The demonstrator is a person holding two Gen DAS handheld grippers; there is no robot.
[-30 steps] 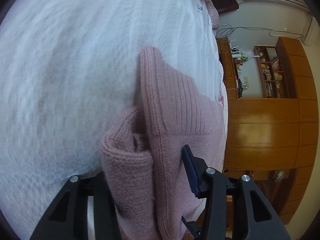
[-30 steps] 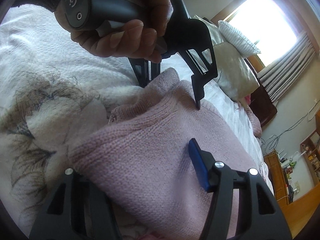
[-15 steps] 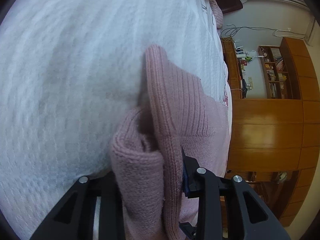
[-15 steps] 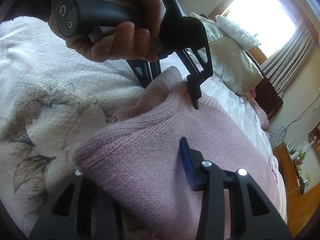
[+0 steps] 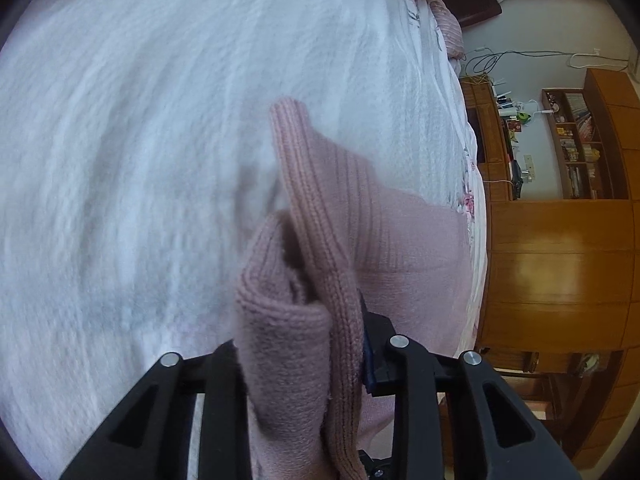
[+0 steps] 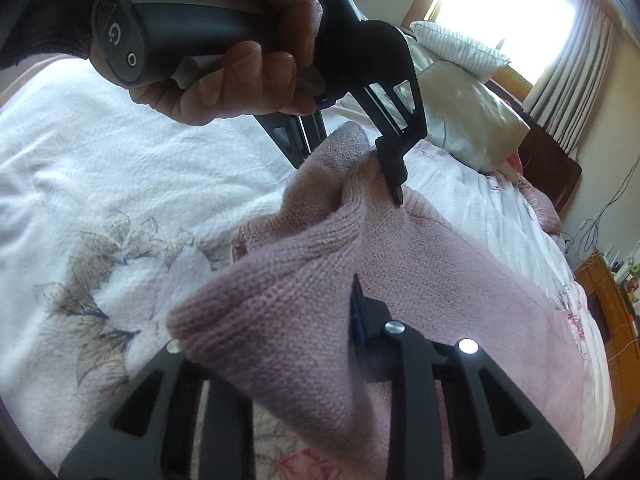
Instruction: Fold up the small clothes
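Observation:
A pink knitted sweater (image 5: 360, 232) lies on a white bedspread (image 5: 140, 140). My left gripper (image 5: 304, 344) is shut on a bunched, doubled fold of the pink sweater, whose ribbed edge runs away up the bed. In the right wrist view the same sweater (image 6: 460, 280) stretches across the bed, and my right gripper (image 6: 280, 332) is shut on another thick fold of it. There the left gripper (image 6: 348, 164), held by a hand (image 6: 240, 80), pinches the far corner, lifted off the bedspread (image 6: 100, 168).
Pillows (image 6: 460, 92) lie at the head of the bed under a bright curtained window (image 6: 520, 4). A wooden cabinet (image 5: 560, 260) and shelves (image 5: 580, 144) stand beside the bed. The bedspread has a printed flower (image 6: 112, 280) near my right gripper.
Both grippers went from open around the sweater's folds to shut on them. The pinched folds have risen slightly off the bedspread.

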